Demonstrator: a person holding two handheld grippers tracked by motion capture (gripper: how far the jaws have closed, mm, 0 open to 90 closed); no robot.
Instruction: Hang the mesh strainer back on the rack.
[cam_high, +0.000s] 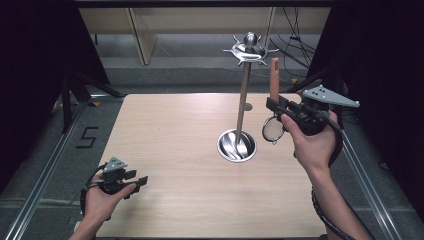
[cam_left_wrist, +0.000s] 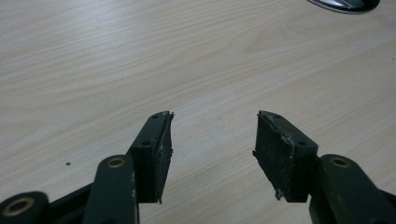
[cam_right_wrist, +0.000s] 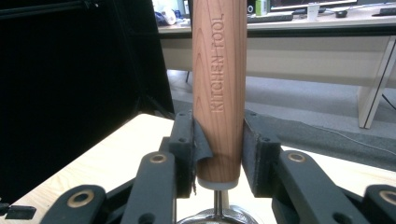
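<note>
A pale wood table (cam_high: 165, 150) sits between dark curtains; on it stands a rack (cam_high: 243, 100), its hooked crown high and its base a steel dish. The right gripper (cam_high: 274, 104) clamps a ladle (cam_high: 274, 82), handle upright, just right of the pole and below the hooks; the right gripper view reads "KITCHEN TOOL" on the handle (cam_right_wrist: 219, 88). The left gripper (cam_left_wrist: 212, 140) gapes wide and empty, far off.
</note>
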